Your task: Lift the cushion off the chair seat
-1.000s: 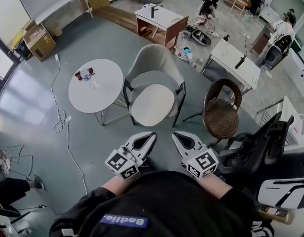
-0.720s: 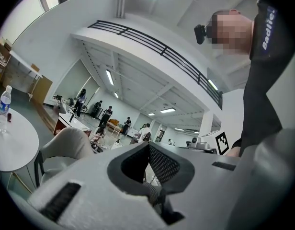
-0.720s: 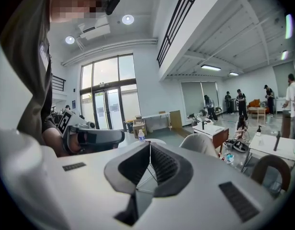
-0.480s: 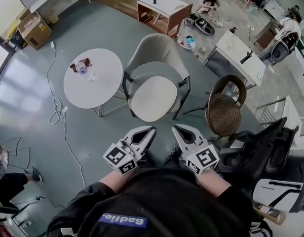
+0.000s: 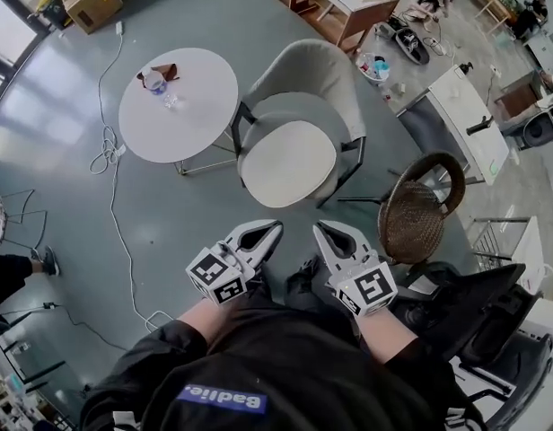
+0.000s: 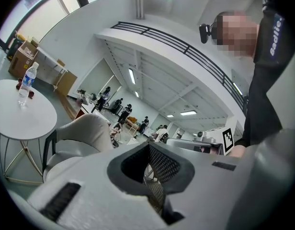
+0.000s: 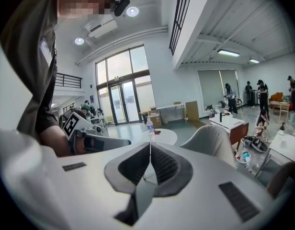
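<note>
An off-white round cushion (image 5: 288, 162) lies on the seat of a grey shell chair (image 5: 305, 86) with black legs. Both grippers hover side by side in front of the chair, short of the cushion and touching nothing. My left gripper (image 5: 276, 226) is shut and empty; in the left gripper view its jaws (image 6: 148, 145) meet, with the chair (image 6: 87, 131) and the cushion's edge (image 6: 66, 163) ahead at the left. My right gripper (image 5: 318, 229) is also shut and empty, and the right gripper view (image 7: 150, 145) shows the chair back (image 7: 212, 140) beyond it.
A round white table (image 5: 191, 119) with a water bottle (image 5: 154, 81) stands left of the chair. A brown wicker chair (image 5: 413, 215) is to the right, and a black office chair (image 5: 478, 308) at the near right. A white cable (image 5: 115, 178) trails over the floor. Desks and people are farther back.
Both grippers stay shut and side by side. The head view has swung: the chair and the round table now sit higher and a little larger in the frame.
</note>
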The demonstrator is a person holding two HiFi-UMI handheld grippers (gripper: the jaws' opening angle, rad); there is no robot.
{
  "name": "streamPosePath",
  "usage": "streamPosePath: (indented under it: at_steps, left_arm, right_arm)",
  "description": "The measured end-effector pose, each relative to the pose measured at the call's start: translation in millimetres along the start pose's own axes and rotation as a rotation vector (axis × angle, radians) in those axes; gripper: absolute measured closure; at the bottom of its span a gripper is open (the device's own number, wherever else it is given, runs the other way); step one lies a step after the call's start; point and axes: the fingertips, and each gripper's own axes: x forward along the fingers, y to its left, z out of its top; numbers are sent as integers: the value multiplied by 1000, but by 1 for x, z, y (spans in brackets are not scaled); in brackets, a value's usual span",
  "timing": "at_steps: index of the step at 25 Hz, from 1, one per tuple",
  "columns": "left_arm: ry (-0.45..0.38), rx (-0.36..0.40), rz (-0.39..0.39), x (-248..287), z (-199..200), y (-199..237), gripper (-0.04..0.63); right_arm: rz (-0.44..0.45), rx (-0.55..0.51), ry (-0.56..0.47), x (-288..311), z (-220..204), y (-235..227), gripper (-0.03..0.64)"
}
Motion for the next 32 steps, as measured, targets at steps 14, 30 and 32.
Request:
streamPosePath:
  at_steps: [14, 30, 32]
  left_arm:
    - [-52, -91, 206, 8, -49, 90, 577]
    - [-34, -250, 286, 13, -142, 161, 576]
    - [-25, -259, 295, 11, -156, 173, 575]
  right_arm:
    - [100, 35, 95, 49, -49, -29, 588]
    - [181, 67, 143, 95, -110, -21, 588]
    - [183, 75, 151, 99, -123, -22, 588]
